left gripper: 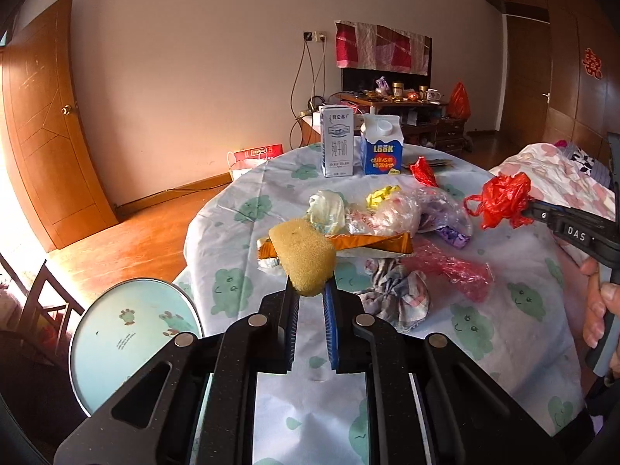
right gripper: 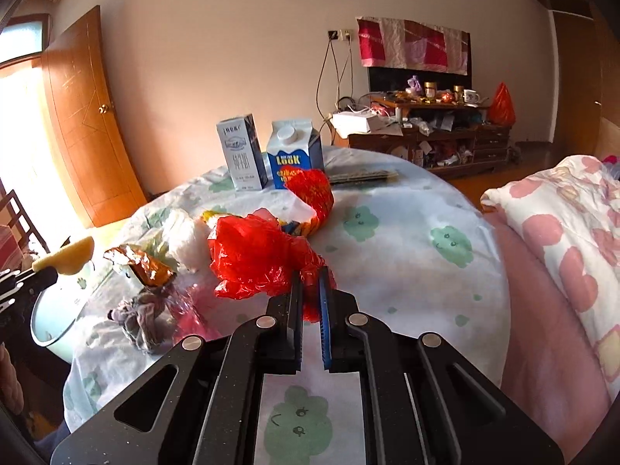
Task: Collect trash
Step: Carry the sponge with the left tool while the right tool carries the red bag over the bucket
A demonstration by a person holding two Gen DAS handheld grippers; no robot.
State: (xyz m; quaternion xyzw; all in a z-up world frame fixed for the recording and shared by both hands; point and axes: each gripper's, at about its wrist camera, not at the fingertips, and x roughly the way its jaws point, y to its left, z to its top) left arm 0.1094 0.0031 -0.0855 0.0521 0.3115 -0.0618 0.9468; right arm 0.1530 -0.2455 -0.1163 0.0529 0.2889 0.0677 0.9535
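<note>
Round table [left gripper: 240,209] in cloud-print cloth, wooden door [left gripper: 46,124] behind.

Warm daylight from left, overexposed; fisheye edges bent.

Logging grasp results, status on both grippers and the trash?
Left gripper shut on sponge. Right gripper shut on red bag. Both clear of table. Bin at left; wrappers remain, nothing blocking.
</note>
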